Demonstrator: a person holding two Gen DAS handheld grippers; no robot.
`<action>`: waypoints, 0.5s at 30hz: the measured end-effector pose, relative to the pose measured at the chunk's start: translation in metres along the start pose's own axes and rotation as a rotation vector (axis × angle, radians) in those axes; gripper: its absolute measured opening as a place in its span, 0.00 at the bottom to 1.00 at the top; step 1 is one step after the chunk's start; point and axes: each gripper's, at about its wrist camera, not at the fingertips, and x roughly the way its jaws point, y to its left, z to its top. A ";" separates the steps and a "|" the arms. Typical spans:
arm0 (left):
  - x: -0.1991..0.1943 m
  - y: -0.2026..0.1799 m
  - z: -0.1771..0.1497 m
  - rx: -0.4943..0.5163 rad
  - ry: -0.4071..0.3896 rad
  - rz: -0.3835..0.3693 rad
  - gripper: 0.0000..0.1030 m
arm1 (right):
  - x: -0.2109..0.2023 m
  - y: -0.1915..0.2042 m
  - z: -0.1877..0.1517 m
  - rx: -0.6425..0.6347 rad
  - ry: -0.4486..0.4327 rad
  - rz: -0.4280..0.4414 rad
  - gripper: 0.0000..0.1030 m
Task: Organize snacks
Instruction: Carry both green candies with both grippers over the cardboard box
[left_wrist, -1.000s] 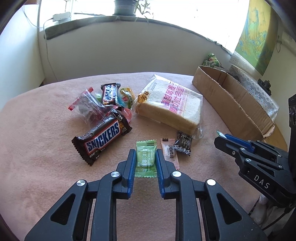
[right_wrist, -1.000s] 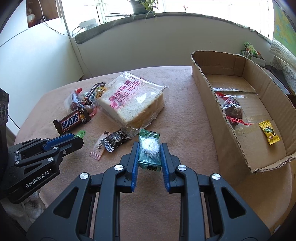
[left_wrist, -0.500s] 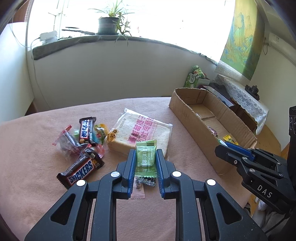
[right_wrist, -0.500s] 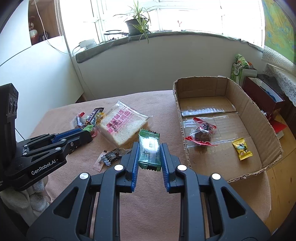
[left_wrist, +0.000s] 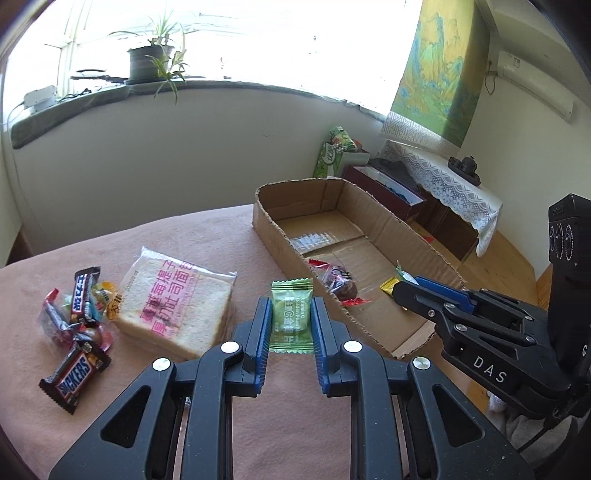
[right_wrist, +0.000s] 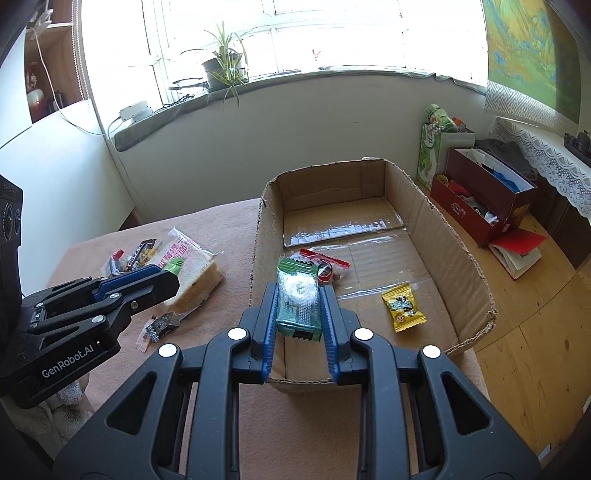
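We see left gripper pinching light-green sachet, short of cardboard box near wall: early release drops it on tablecloth. Right gripper clamps dark-green packet, seemingly over box's near edge; could catch rim.

Left gripper clamped — level, right gripper clamped likewise, held alongside, raised

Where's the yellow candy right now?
The yellow candy lies on the floor of the cardboard box, toward its near right corner in the right wrist view, right of the dark green packet the right gripper holds.
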 end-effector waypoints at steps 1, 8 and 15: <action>0.002 -0.003 0.001 0.004 0.001 -0.002 0.19 | 0.000 -0.004 0.001 0.001 0.001 -0.004 0.22; 0.015 -0.026 0.008 0.036 0.014 -0.023 0.19 | 0.006 -0.026 0.004 0.012 0.005 -0.035 0.22; 0.029 -0.045 0.010 0.068 0.035 -0.045 0.19 | 0.012 -0.049 0.005 0.051 0.002 -0.051 0.22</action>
